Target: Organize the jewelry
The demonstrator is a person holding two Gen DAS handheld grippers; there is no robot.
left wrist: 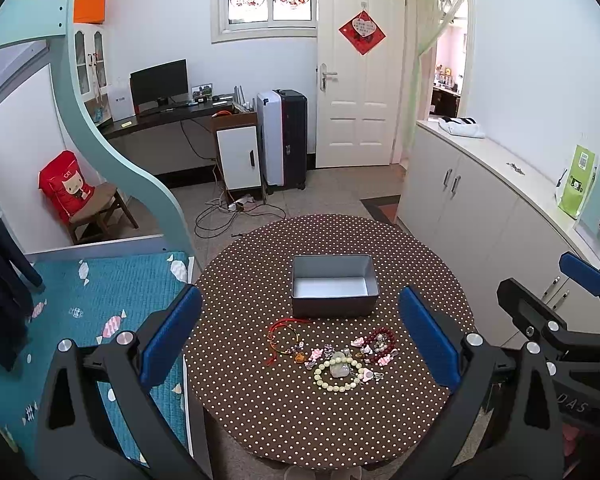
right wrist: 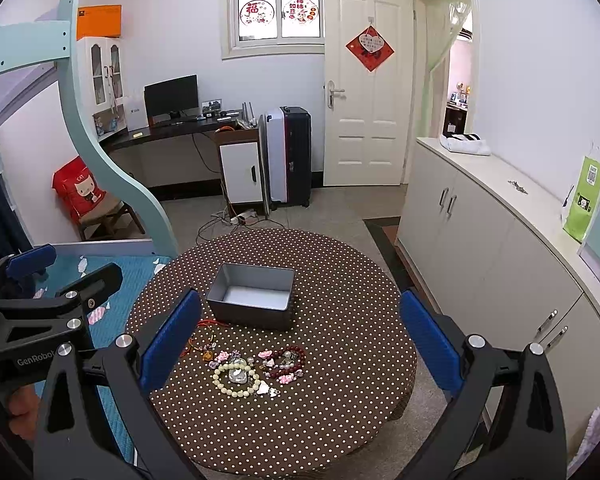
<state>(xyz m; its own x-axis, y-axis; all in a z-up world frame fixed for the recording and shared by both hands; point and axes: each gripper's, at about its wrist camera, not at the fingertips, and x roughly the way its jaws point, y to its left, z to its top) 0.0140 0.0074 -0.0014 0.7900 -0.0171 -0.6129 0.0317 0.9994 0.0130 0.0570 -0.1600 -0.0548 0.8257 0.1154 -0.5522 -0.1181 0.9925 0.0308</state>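
A round table with a brown polka-dot cloth [left wrist: 300,412] [right wrist: 340,360] holds an empty grey metal tin [left wrist: 334,290] [right wrist: 252,295]. In front of the tin lie a red string bracelet [left wrist: 286,338] [right wrist: 204,340], a pale bead bracelet [left wrist: 339,374] [right wrist: 236,380], a dark red bead bracelet [left wrist: 380,344] [right wrist: 286,362] and small pink and silver charms. My left gripper [left wrist: 300,336] is open and empty, held above the table's near side. My right gripper [right wrist: 300,344] is open and empty too, to the right of the left one.
A bed with a teal quilt [left wrist: 92,320] lies left of the table. White cabinets [left wrist: 480,208] run along the right. A desk, a suitcase [left wrist: 284,136] and floor cables stand beyond the table. The right gripper also shows in the left wrist view [left wrist: 556,304].
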